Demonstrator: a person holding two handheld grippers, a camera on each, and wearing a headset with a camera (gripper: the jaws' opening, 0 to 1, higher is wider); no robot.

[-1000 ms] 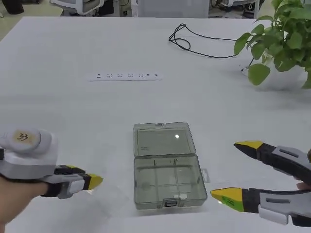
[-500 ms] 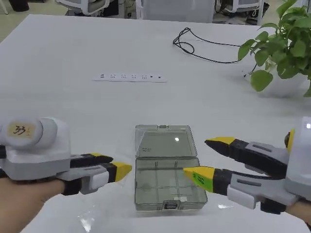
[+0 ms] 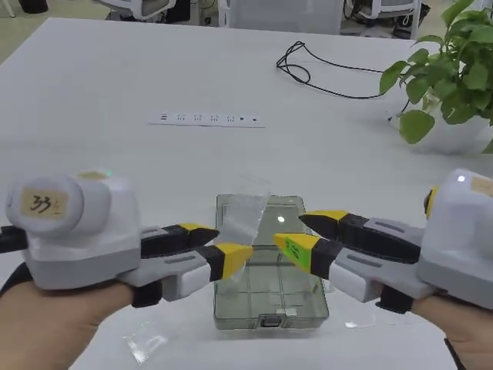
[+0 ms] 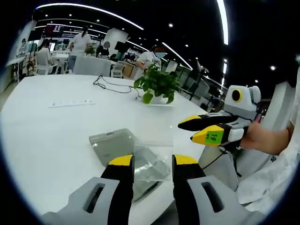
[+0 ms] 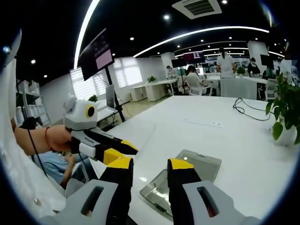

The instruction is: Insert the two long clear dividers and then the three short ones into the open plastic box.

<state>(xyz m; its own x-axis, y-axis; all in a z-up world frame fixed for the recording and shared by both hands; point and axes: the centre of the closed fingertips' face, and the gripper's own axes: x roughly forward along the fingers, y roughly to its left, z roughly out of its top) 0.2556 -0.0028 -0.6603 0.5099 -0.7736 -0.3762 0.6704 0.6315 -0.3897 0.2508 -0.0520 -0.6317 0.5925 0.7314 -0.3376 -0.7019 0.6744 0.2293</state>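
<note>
Left claw (image 3: 227,243) grasps 1 clear divider (image 3: 248,212) above the box (image 3: 308,316); right claw (image 3: 294,233) released, empty. If tilted, it could jam crooked.

Open-plan office: long light strips (image 5: 197,33) curve across a dark ceiling, people (image 5: 225,63) work among rows of white desks (image 5: 159,86), a screen (image 5: 96,55) stands on a pole, and office chairs (image 3: 146,8) line the white bench (image 3: 92,77).

grey w/ blk jaws, yel tips; left gripper (image 3: 219,243) marked "33", right gripper (image 3: 299,233) green tag.
</note>
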